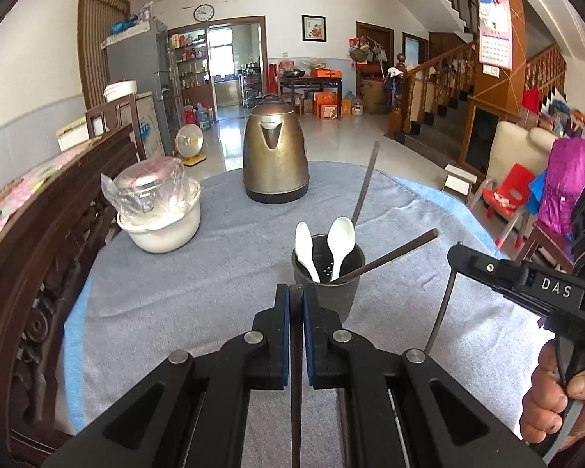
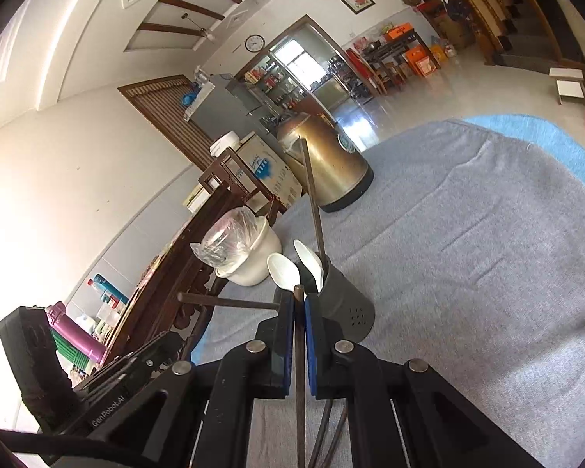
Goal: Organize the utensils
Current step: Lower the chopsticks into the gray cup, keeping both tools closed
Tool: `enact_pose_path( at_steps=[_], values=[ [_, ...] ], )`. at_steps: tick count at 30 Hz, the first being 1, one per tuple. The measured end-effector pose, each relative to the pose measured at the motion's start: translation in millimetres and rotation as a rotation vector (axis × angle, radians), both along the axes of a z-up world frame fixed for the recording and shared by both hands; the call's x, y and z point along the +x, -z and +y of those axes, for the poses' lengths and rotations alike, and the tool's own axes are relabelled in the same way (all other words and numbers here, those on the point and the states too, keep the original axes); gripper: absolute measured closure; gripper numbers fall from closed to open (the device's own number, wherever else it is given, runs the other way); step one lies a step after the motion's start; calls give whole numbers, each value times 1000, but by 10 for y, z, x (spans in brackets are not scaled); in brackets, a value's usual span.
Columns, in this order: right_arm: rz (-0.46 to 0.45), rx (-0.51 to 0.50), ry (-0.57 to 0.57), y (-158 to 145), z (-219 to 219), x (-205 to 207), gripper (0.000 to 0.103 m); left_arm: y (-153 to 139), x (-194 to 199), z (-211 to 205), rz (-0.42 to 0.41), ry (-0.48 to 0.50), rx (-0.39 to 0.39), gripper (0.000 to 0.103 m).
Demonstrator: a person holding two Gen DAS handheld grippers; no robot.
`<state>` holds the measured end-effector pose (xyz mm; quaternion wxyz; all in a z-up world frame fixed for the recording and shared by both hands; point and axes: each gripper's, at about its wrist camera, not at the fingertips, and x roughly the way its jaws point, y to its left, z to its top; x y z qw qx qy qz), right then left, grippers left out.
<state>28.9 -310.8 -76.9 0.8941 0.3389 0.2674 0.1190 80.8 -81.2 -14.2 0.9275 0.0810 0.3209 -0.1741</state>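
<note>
A dark grey utensil holder (image 1: 331, 292) stands on the grey cloth with two white spoons (image 1: 341, 241) in it. One dark chopstick (image 1: 366, 183) rises steeply from it and another (image 1: 401, 247) leans out to the right. My left gripper (image 1: 296, 288) hovers just in front of the holder, shut on a dark chopstick (image 1: 296, 370) that runs back between its blue pads. My right gripper (image 1: 454, 253) is off to the right, shut on the top of a chopstick (image 1: 442, 312) hanging down. In the right wrist view my right gripper (image 2: 299, 296) pinches that chopstick (image 2: 300, 370) beside the holder (image 2: 347, 308).
A bronze kettle (image 1: 275, 156) stands at the far middle of the table (image 1: 175, 292). A white pot (image 1: 163, 226) with a plastic-wrapped lid sits far left, beside a carved wooden chair back (image 1: 58, 214). A hand (image 1: 553, 401) grips the right tool's handle.
</note>
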Motion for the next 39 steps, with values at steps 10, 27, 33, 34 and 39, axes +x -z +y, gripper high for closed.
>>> enact_pose_path(
  at_steps=[10,27,33,34,39],
  values=[
    [-20,15,42,-22,-203,-60,97,34,1,-366,8,47,69,96],
    [-36,64,107,-7,-601,-125,97,101,44,-732,26,78,111,96],
    [-53,63,122,-91,-631,-172,97,50,31,-732,16,80,103,96],
    [-57,60,124,-115,-630,-183,97,41,27,-732,15,80,101,96],
    [-77,48,129,-228,-622,-229,97,0,21,-694,6,78,89,96]
  ],
)
